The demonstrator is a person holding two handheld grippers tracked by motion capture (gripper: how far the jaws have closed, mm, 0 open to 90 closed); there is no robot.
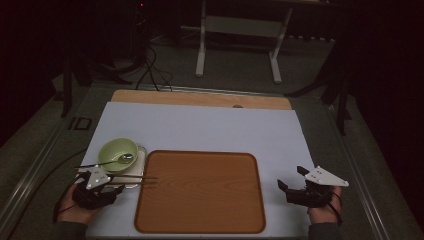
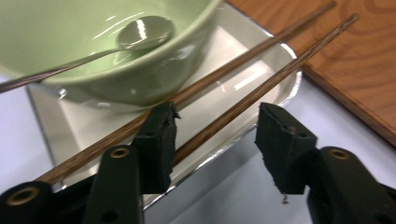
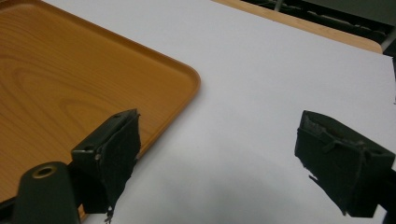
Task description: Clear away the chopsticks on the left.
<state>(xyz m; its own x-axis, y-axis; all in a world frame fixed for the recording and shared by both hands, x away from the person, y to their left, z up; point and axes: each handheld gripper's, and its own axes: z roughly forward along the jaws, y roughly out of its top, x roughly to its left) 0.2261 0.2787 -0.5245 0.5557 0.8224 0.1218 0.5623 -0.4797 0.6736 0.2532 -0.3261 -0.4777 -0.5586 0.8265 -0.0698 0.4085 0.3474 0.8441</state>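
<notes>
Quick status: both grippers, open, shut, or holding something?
Left gripper: open, one of the chopsticks between its jaws, not gripped.
Right gripper: open, holding nothing.

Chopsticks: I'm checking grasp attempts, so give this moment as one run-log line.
left gripper: open, straddles one of the chopsticks, pads apart | chopsticks: across metal dish beside green bowl | right gripper: open, nothing between jaws, beside wooden tray

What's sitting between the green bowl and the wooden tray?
In the high view, the rim of the small silver metal dish under the green bowl, with two brown chopsticks crossing it onto the wooden tray.
</notes>
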